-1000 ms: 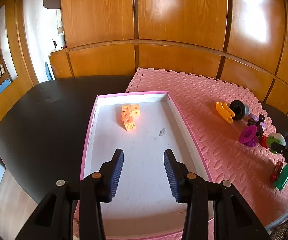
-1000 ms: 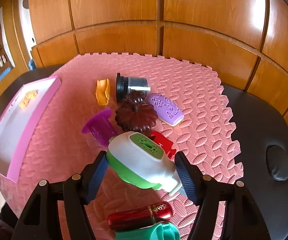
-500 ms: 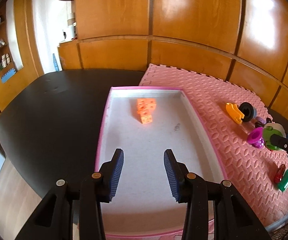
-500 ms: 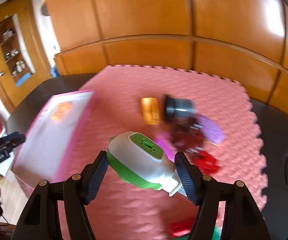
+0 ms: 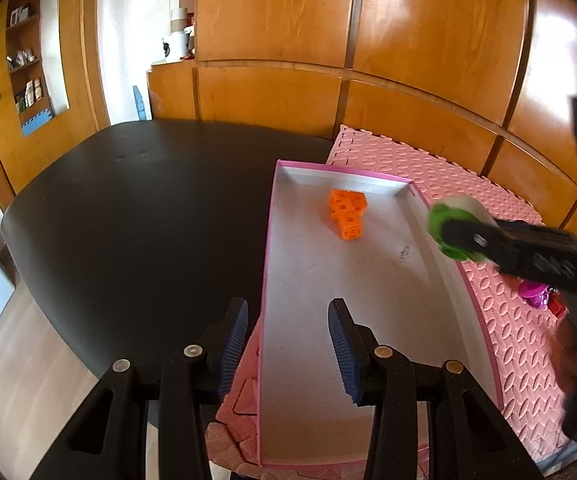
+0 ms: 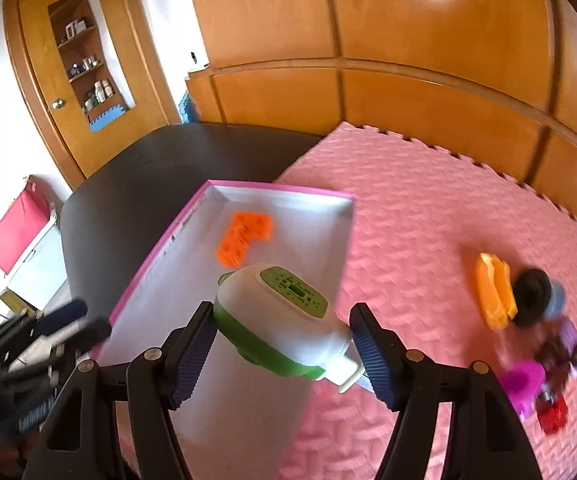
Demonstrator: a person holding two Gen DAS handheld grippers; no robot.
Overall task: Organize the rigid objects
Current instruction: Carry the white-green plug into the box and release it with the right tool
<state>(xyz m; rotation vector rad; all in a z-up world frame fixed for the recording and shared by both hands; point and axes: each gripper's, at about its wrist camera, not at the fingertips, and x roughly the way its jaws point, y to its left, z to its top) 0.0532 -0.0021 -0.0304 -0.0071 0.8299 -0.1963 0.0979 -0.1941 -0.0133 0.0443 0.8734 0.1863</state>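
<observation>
Right gripper (image 6: 282, 350): jaws clamped on white and green gadget (image 6: 284, 320), held in air over near end of pink tray (image 6: 150, 264). Left gripper (image 5: 288, 344): jaws apart, nothing between, hanging over tray's near left edge. Orange blocks (image 6: 244, 238) lie inside tray at far end. Tray sits on pink foam mat (image 6: 428, 208) on black worktop (image 5: 128, 208). Other toys in blurry heap at mat's right side.

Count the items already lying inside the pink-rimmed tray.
1: the orange block cluster lies near the far end of the tray. The green-and-white device is gripped in the right gripper above the tray, not in it. Nothing else shows inside.
</observation>
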